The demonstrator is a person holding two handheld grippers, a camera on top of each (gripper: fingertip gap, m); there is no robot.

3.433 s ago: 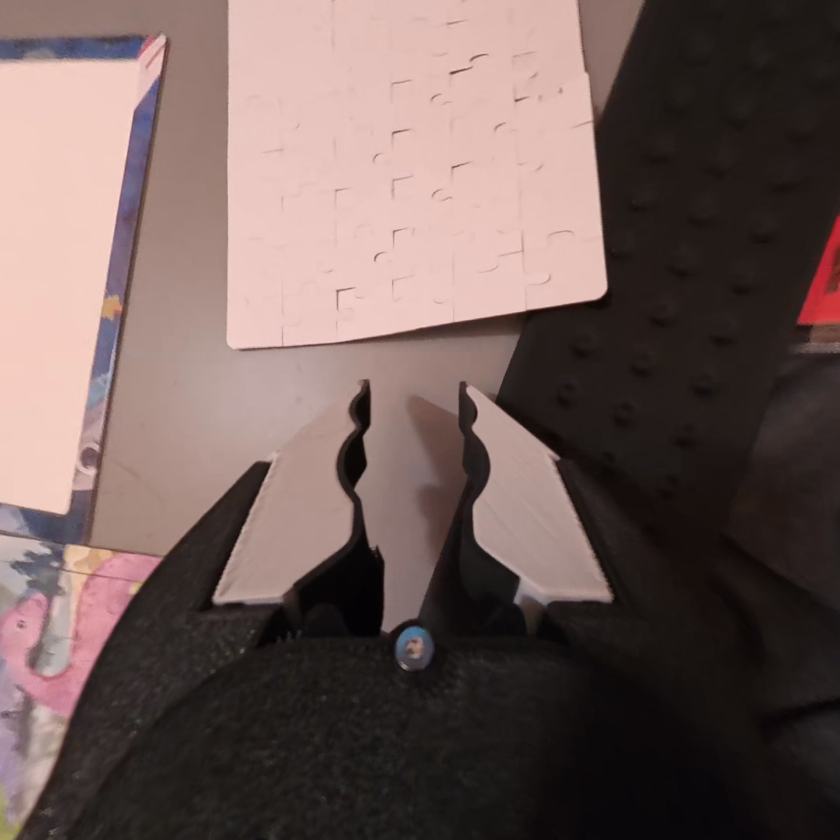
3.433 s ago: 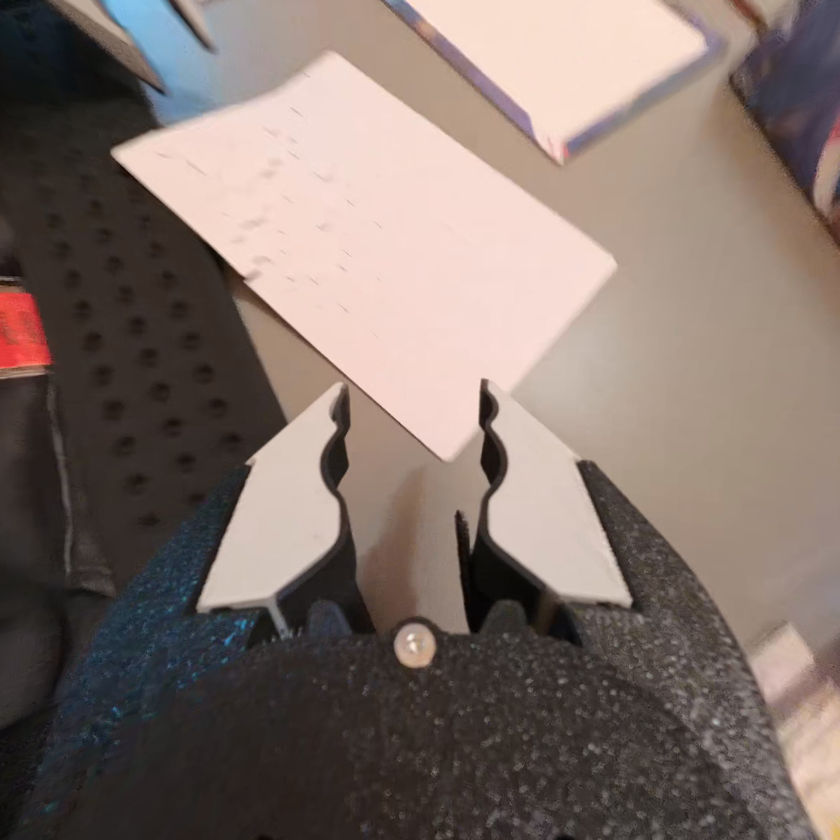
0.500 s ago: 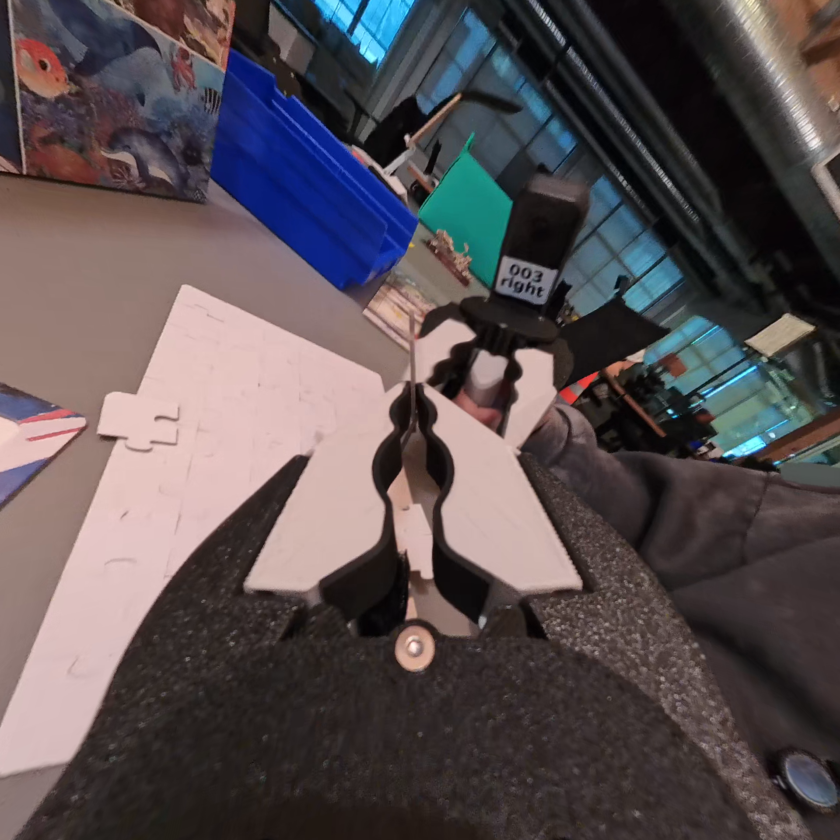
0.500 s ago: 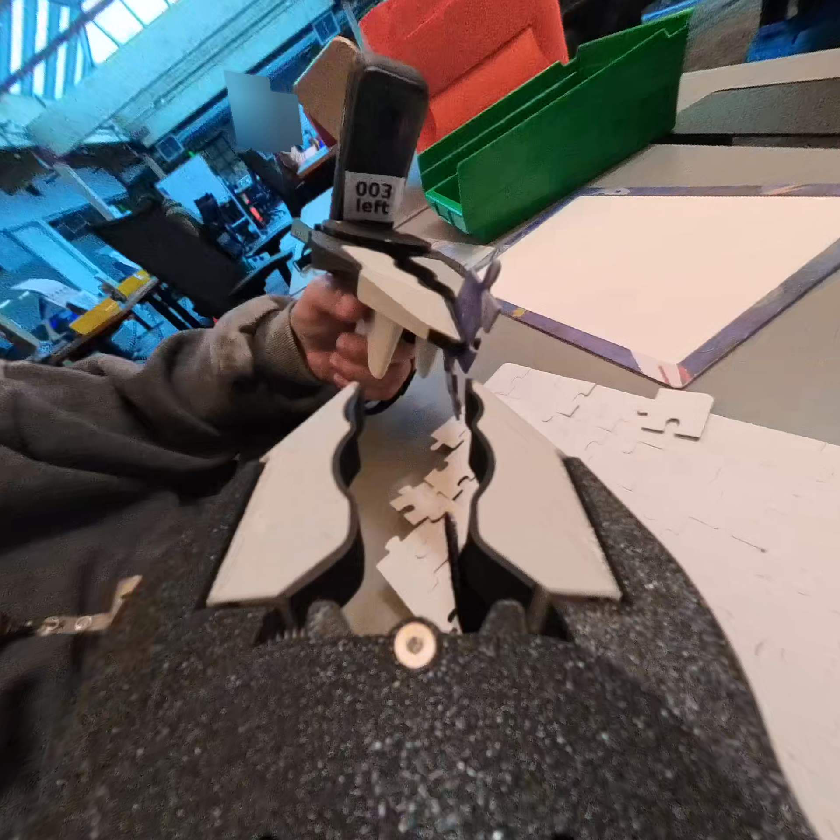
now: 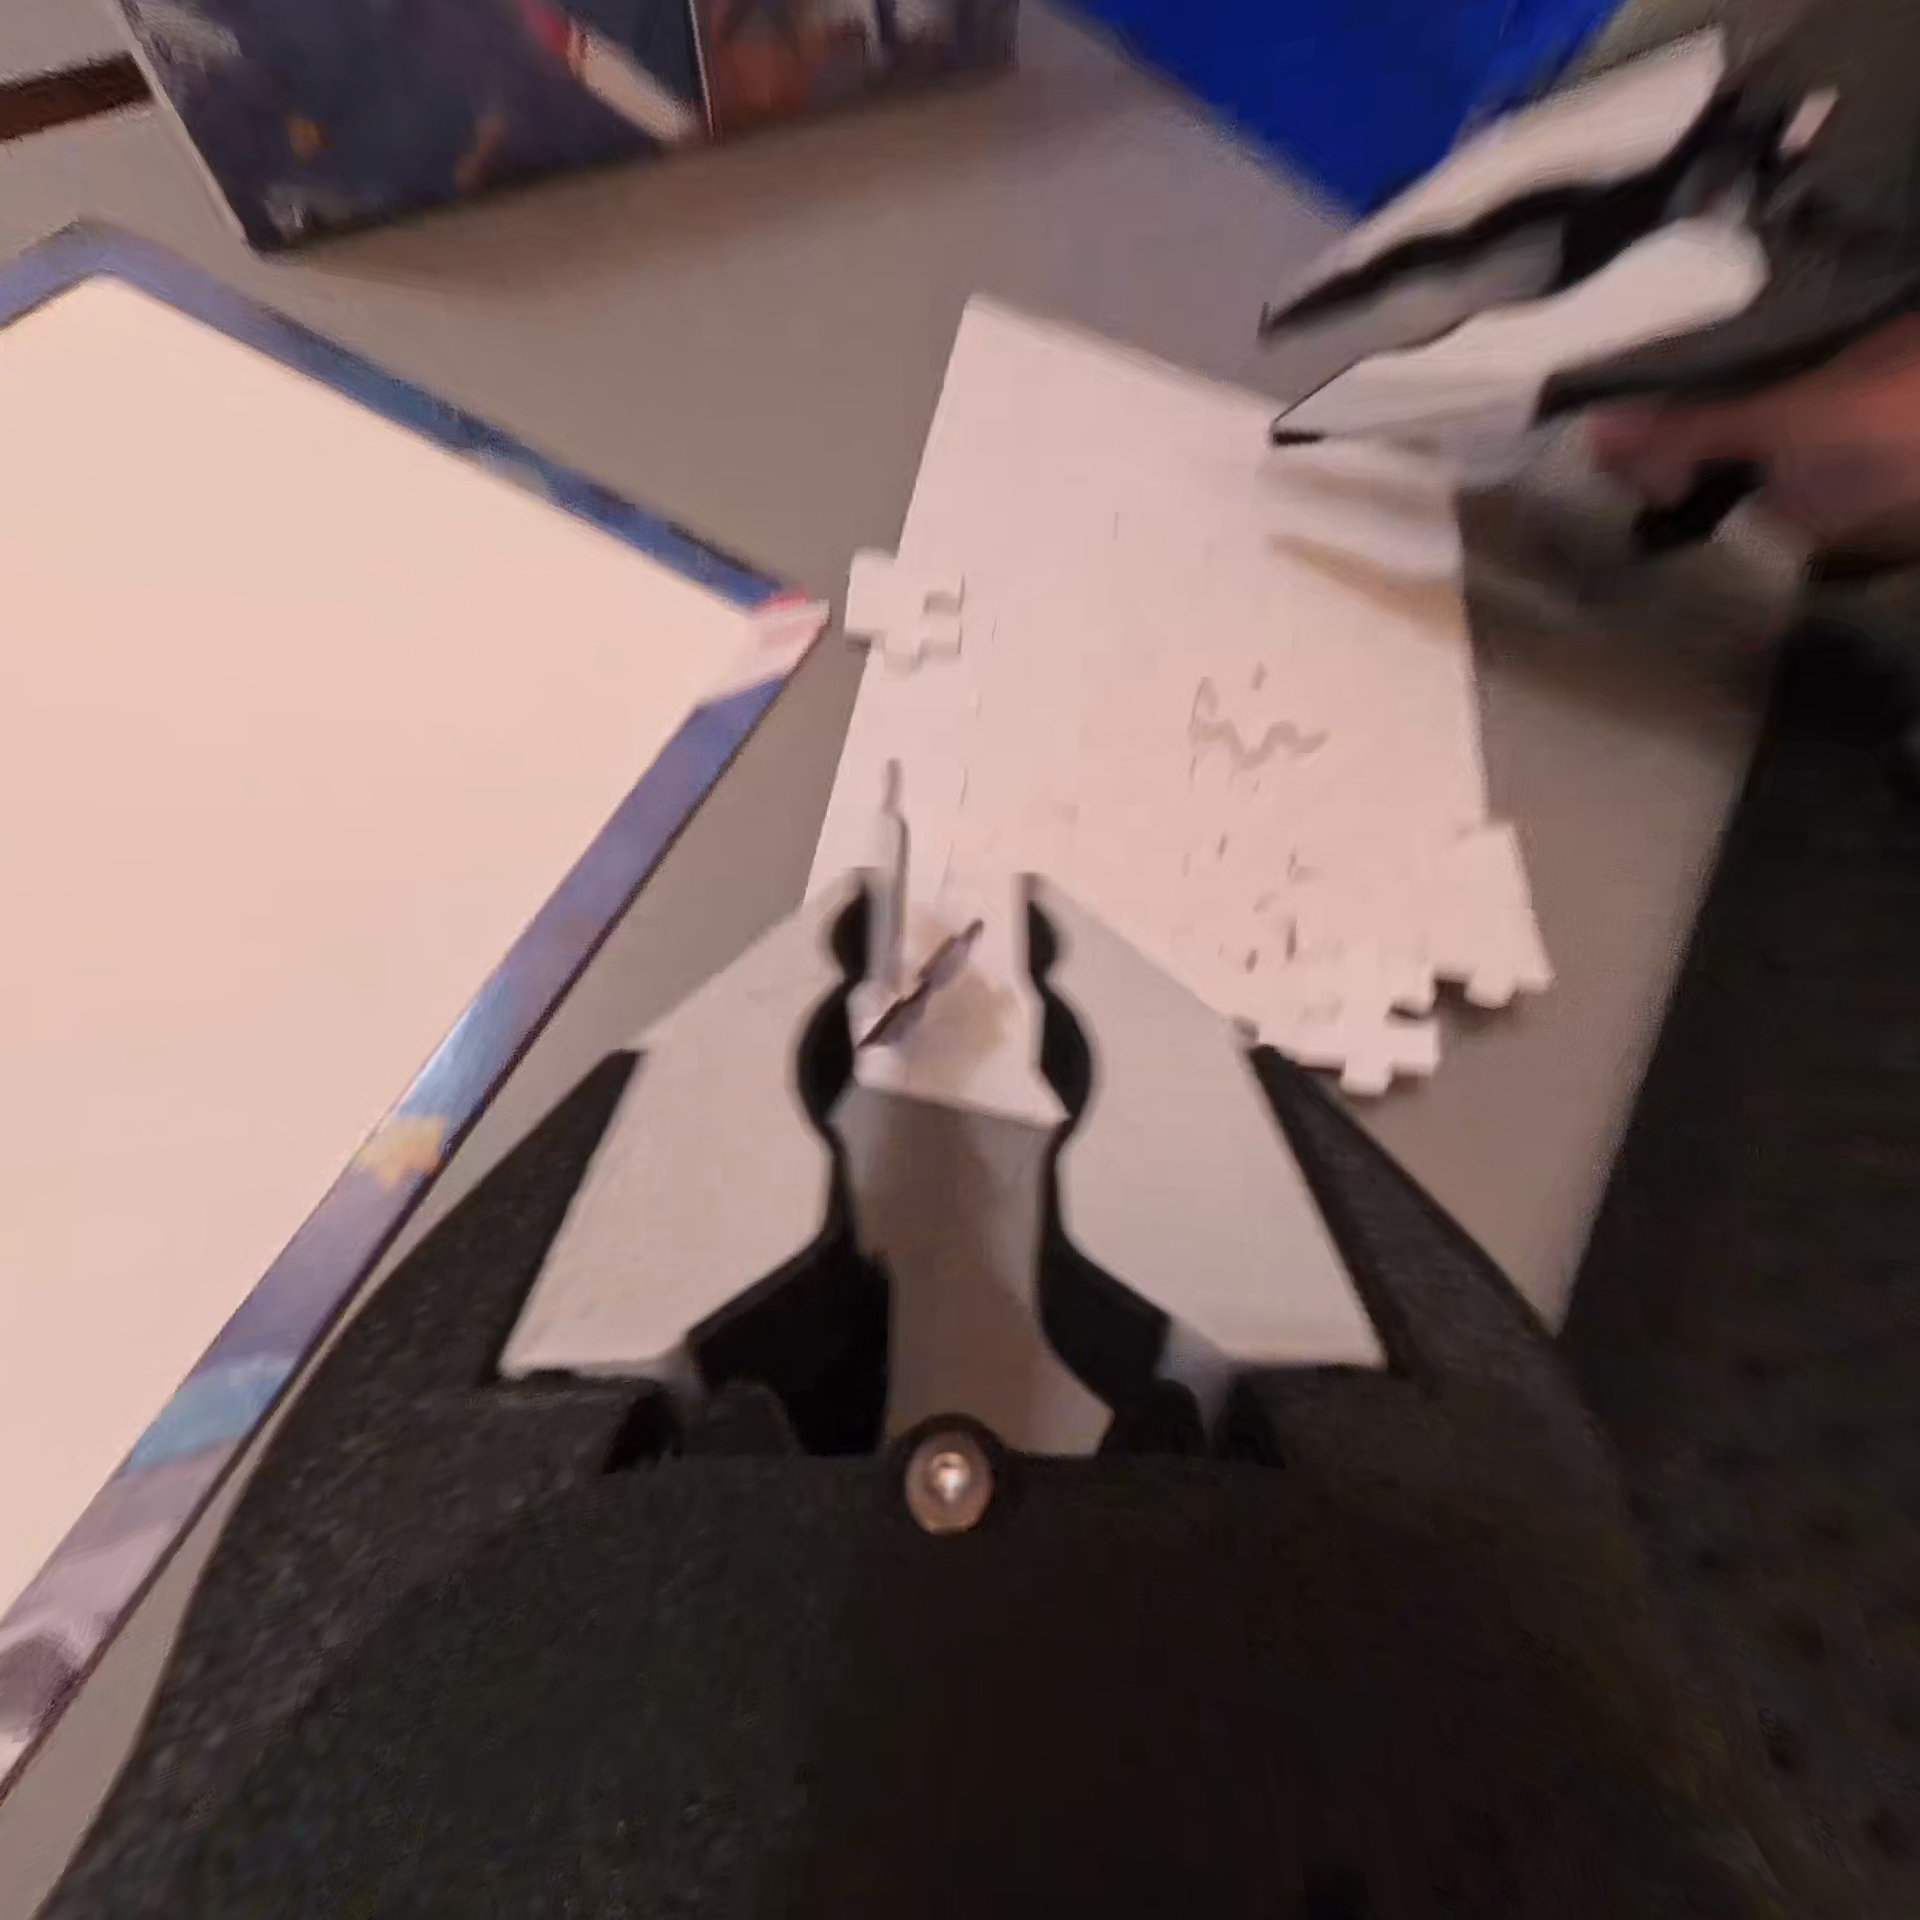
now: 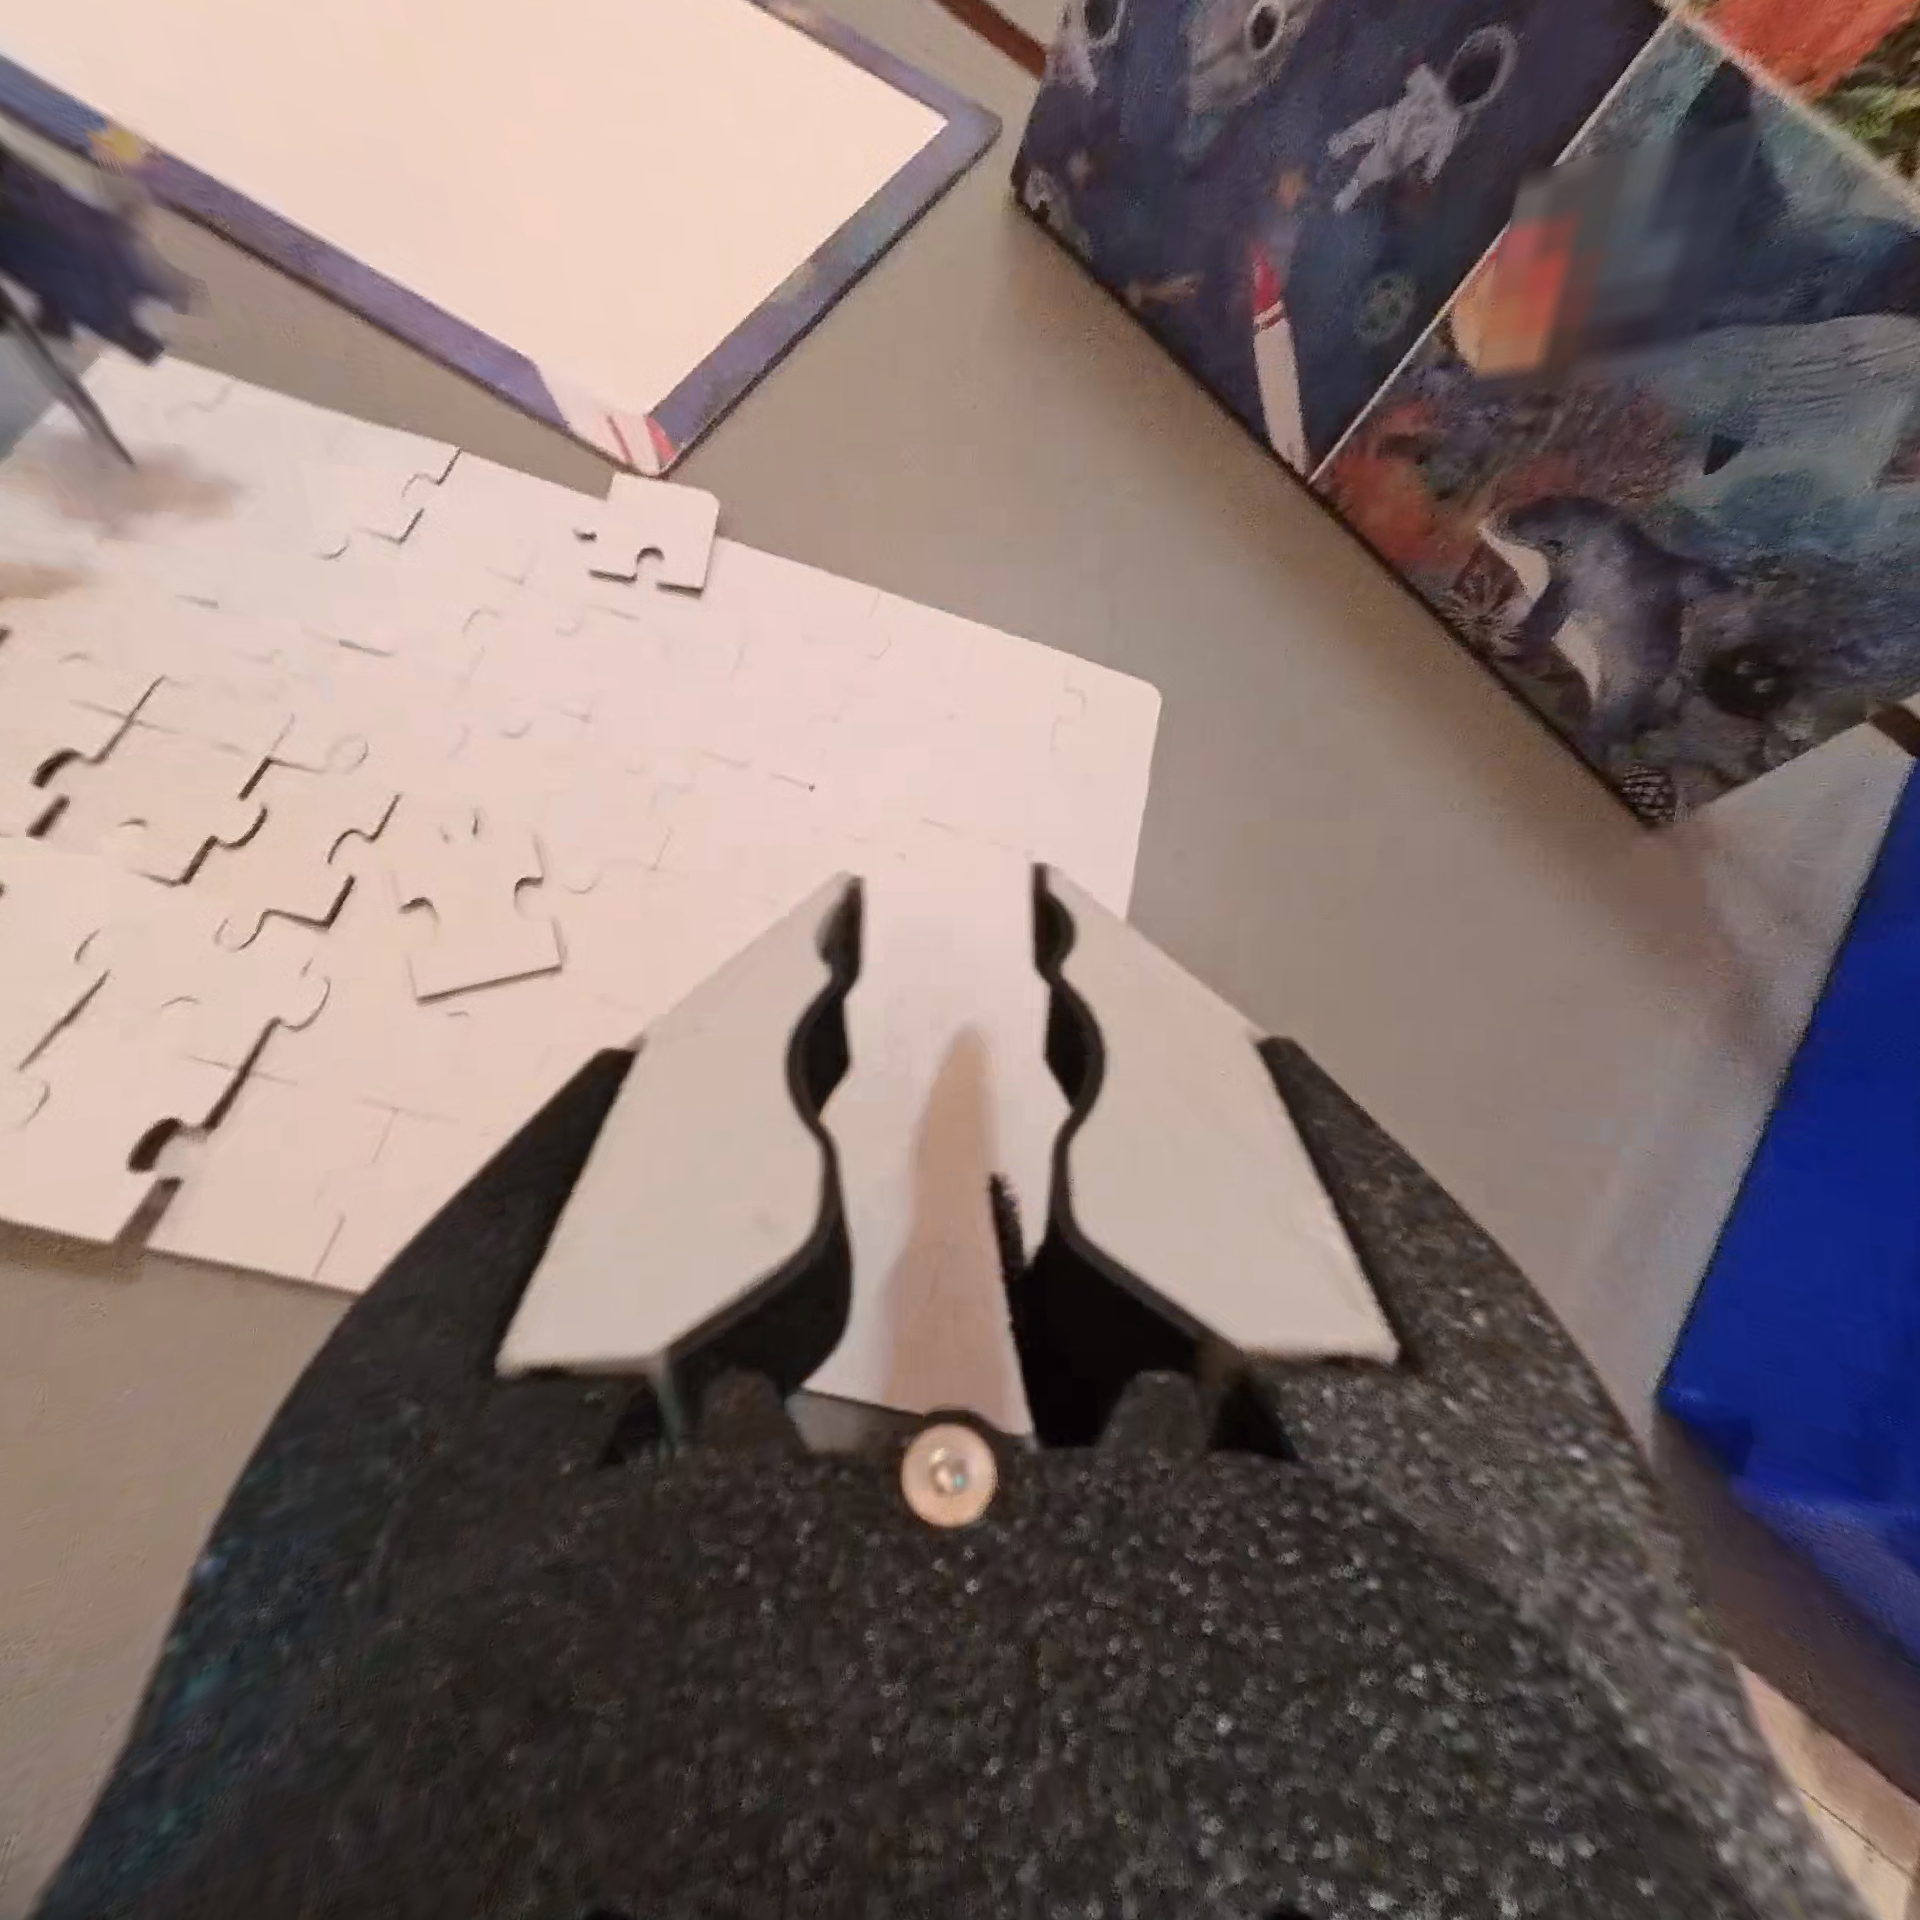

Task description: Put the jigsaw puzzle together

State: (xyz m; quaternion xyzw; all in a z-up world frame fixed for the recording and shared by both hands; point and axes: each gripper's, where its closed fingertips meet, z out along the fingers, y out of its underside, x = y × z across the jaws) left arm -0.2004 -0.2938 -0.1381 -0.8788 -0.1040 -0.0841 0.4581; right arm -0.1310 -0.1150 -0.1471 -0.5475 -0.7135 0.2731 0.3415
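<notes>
Both grippers swung down — grey table (image 6: 1299, 831), blue bin (image 6: 1808, 1195).

Grey table (image 6: 1299, 831) had the white jigsaw puzzle (image 6: 727, 727) lying flat, a blue-bordered tray (image 6: 499, 177) just beside it, picture boxes (image 6: 1507, 343) nearby.

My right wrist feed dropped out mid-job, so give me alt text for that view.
The open right gripper hangs empty over the near edge of a face-down white jigsaw sheet on a grey table. One loose piece lies on the sheet, another at its far edge beside an empty blue-rimmed tray.
</notes>
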